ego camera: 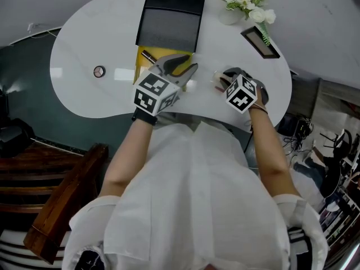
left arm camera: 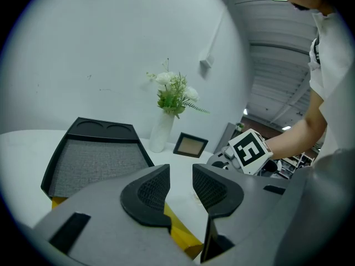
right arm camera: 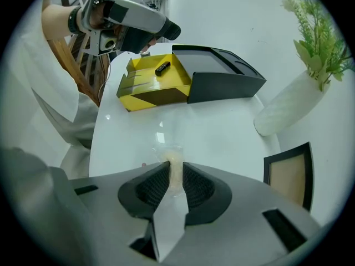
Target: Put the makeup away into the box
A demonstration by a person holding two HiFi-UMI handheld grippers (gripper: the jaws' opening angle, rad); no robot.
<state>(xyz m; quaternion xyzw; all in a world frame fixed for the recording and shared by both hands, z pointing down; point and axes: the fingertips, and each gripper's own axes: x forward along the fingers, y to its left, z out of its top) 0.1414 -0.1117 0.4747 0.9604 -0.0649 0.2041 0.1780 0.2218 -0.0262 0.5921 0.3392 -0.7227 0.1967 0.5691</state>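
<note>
At the left of the white bench lies a small round item. Further right sits the yellow box, its black lid folded back, with a black tube inside. The left claw hovers over the box's near edge, jaws apart and empty. Right of the box, the right claw points steeply down at the bench, clamped on a clear makeup bottle of pale beige content. Beyond stand a vase of white flowers and a picture frame.
</note>
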